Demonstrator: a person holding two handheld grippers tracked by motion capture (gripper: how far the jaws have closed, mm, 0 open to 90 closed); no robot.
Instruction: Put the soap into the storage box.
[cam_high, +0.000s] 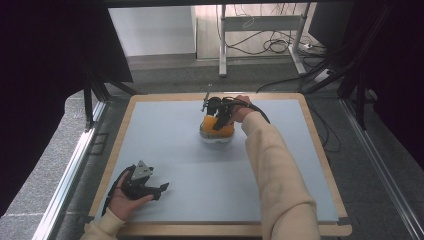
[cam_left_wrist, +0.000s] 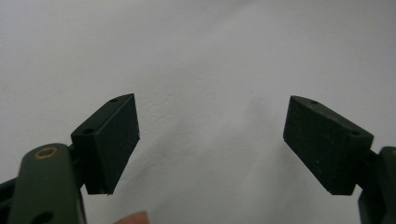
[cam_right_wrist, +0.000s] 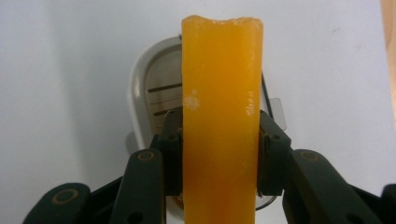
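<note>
An orange piece (cam_high: 218, 128) stands over a white container (cam_high: 216, 139) near the far middle of the blue-grey mat (cam_high: 190, 165). My right gripper (cam_high: 218, 116) comes down on it from above. In the right gripper view the orange piece (cam_right_wrist: 222, 84) is a flat slab seen edge-on, and my right gripper (cam_right_wrist: 219, 154) is shut on its two sides. The white container (cam_right_wrist: 147, 93) lies open behind it, with dark lines inside. My left gripper (cam_high: 162, 189) rests at the mat's near left, held in a hand. In its own view my left gripper (cam_left_wrist: 212, 144) is open over bare mat.
A wooden border (cam_high: 327, 175) frames the mat. Beyond the far edge are a grey floor, the metal legs of a desk (cam_high: 222, 45) and loose cables (cam_high: 270, 47). Black curtains hang at both sides. A metal rail (cam_high: 70, 170) runs along the left.
</note>
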